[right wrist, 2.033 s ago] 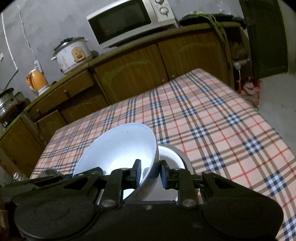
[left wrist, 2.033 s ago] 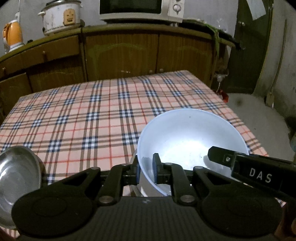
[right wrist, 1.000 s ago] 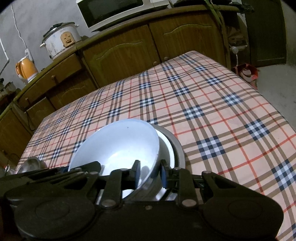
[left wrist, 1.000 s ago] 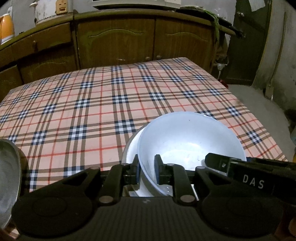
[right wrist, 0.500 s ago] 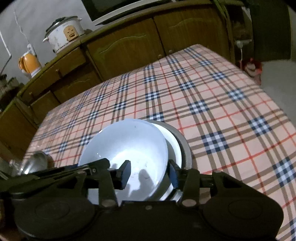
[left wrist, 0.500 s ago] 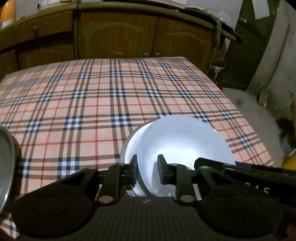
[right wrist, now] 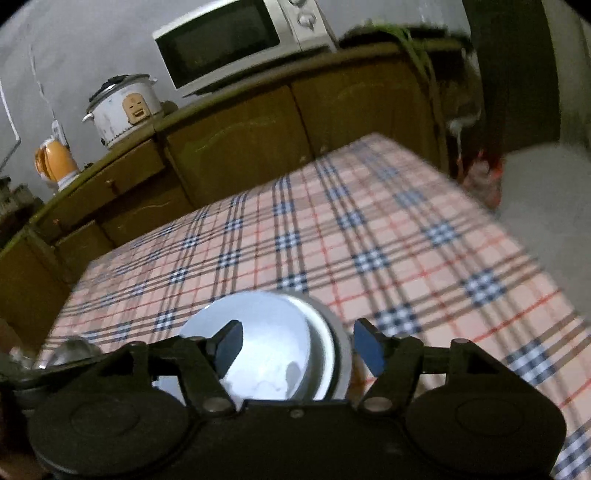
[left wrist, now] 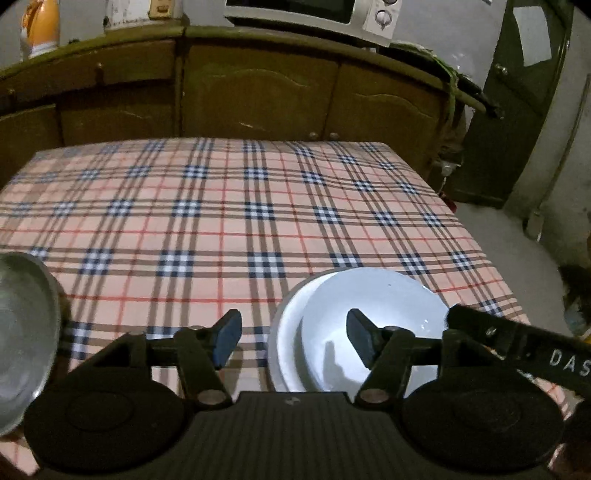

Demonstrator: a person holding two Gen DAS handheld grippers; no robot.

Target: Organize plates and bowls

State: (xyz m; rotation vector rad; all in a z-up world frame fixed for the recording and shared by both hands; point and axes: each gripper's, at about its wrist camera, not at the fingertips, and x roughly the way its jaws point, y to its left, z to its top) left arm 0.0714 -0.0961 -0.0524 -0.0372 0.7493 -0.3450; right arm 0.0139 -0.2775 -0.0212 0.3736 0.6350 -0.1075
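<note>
Bowl (left wrist: 373, 317) free on its stack, below both grippers' wide, just-opened fingers (left wrist: 360, 334).

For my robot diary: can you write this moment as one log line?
left gripper: open, jaws just opening | right gripper: open, jaws just opening | white bowl: released, nested in stack | metal bowl: apart, left

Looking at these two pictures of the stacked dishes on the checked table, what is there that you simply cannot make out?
- How many dishes lie under the white bowl: only rims show in both views, and the claw bodies cover the near side.
- The metal bowl in the left view: cut off by the left edge.
- The table's far right corner in the right view: motion blur.
- The microwave in the left view: cropped by the top edge.
</note>
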